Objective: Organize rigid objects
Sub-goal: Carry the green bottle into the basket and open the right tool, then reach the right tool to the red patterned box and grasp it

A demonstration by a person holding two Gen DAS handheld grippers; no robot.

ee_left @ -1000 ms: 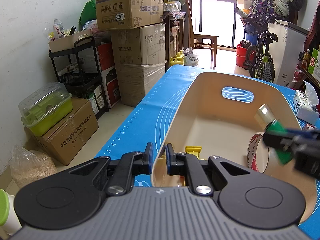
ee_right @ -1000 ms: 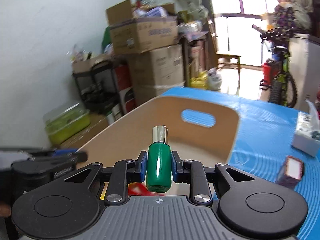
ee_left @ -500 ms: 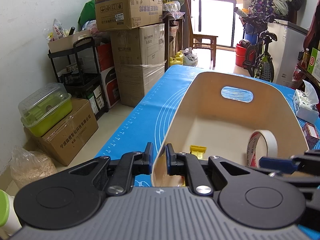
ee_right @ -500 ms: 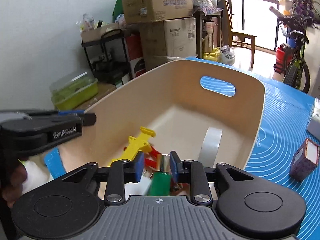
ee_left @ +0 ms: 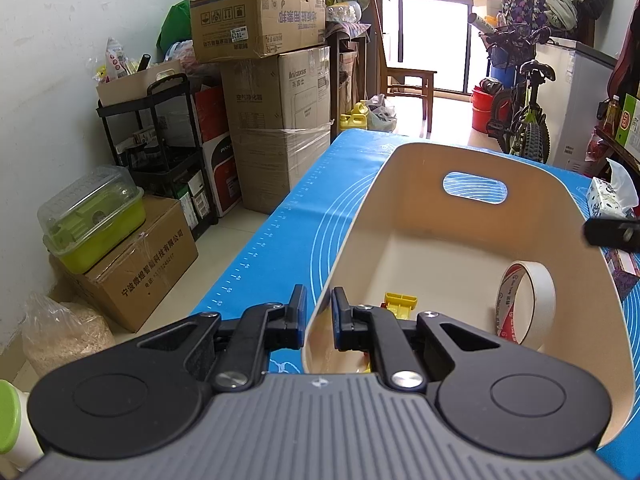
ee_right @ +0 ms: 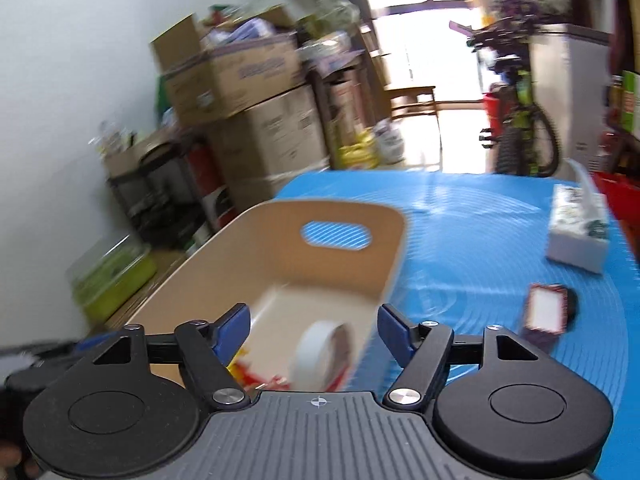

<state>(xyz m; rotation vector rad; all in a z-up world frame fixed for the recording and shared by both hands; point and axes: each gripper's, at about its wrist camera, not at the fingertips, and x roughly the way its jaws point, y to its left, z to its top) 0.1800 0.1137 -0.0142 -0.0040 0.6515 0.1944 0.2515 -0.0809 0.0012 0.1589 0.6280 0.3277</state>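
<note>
Left wrist view: the left gripper [ee_left: 319,316] is clamping the near rim of the cream bin [ee_left: 472,160], with one blue pad outside the wall and one inside it. The bin is sitting on the blue mat [ee_left: 280,220], and its far wall is showing an oval handle cutout [ee_left: 475,185]. Inside the bin, a roll of tape [ee_left: 526,304] is standing on edge against the right wall, and a yellow piece [ee_left: 400,303] is lying on the floor close to the inner pad. A dark part of the right gripper [ee_left: 612,232] is entering at the right edge, above the bin's right rim.

Right wrist view (blurred by motion): the right gripper [ee_right: 314,330] is spreading its jaws, which are standing wide with nothing gripped between them. Seen through the gap, the roll of tape and some red and yellow pieces [ee_right: 256,372] are lying in the bin. To the right, well apart from the bin, a small box [ee_right: 546,314] and a tissue pack [ee_right: 578,228] are resting on the mat.
</note>
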